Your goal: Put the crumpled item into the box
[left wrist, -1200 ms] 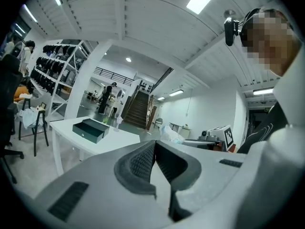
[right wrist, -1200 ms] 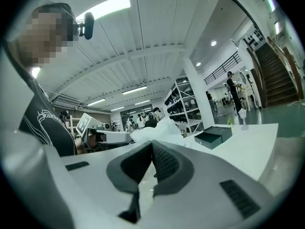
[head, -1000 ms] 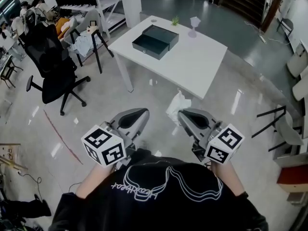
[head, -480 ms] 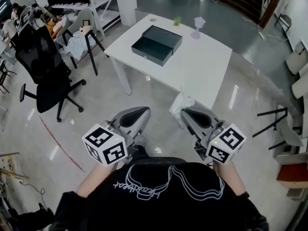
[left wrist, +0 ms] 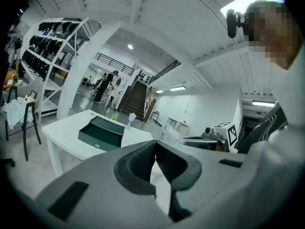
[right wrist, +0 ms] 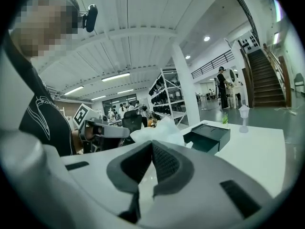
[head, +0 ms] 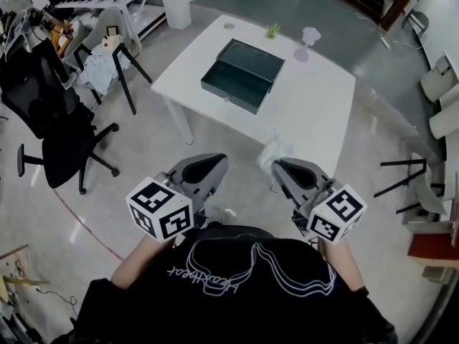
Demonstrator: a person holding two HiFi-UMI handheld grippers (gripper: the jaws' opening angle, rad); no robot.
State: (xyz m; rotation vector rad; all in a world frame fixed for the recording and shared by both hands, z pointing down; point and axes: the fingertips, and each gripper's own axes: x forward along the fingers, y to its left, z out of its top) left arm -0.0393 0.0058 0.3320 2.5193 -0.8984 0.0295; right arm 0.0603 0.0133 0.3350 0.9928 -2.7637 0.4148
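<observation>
Two grippers, both w/ fingers pressed together. Right gripper (head: 281, 167) pinches the white crumpled item (head: 275, 150) at its fingertips; the item bulges just past the tips. Left gripper (head: 215, 165) is closed on nothing, approx level w/ the right. Dark green box (head: 242, 74) sits open on the white table (head: 315, 106), well ahead of both sets of fingers and apart from the item.

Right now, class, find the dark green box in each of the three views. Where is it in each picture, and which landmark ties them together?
Head view: the box is upper middle, on the white table.
Left gripper view: the box is left of centre, above the jaws.
Right gripper view: the box is right of centre.
Shared landmark: the small green plant beyond the box.
</observation>
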